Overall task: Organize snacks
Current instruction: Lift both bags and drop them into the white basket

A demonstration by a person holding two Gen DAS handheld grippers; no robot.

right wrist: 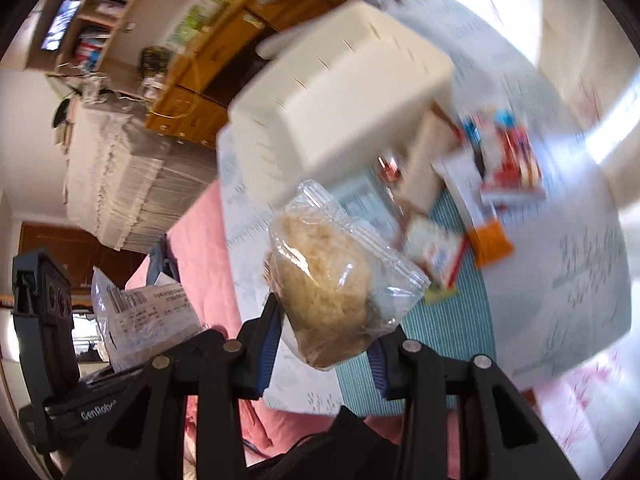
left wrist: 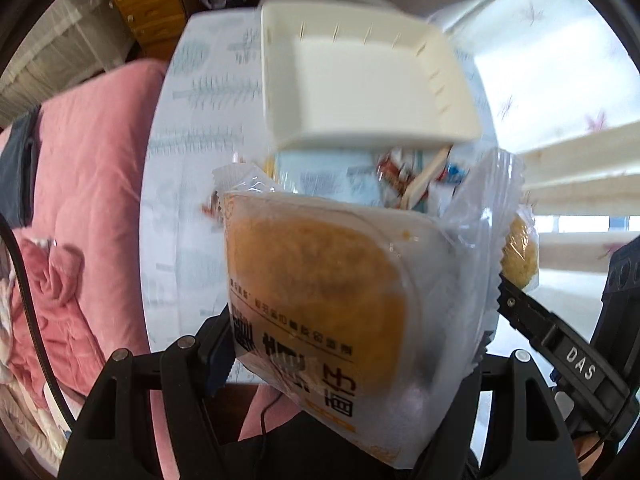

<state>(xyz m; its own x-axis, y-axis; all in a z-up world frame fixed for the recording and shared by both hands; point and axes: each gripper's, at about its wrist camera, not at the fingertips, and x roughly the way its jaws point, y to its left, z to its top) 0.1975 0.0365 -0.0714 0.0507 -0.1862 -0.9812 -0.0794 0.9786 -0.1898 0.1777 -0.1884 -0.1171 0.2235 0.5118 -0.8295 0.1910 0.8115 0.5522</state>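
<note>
Left claw: my left gripper (left wrist: pixel 352 344) is closed on a wrapped round cake (left wrist: pixel 320 280) in a clear packet with printed characters, held up above the table.
Right claw: my right gripper (right wrist: pixel 324 332) is clamped on a clear bag of pale, shredded-looking snack (right wrist: pixel 324 284), also lifted off the surface.
Bin: the cream plastic basket (left wrist: pixel 448 92) stands on the table just beyond both packets – its inside looks empty in the left view.
Progress: I judge the task as near its start; two snacks are picked up, nothing is in the basket yet.
Left to do: several small packets (right wrist: pixel 512 164), red, blue and orange, lie scattered beside the basket – these must go in after the two that I hold.
Surface: a table with a white patterned cloth (left wrist: pixel 192 160) and a green striped mat (right wrist: pixel 452 320) under the snacks.
Room: a pink quilt (left wrist: pixel 92 152) lies beside the table, and wooden shelves (right wrist: pixel 192 40) with clutter stand behind. The frames are blurred, so labels I cannot read.
</note>
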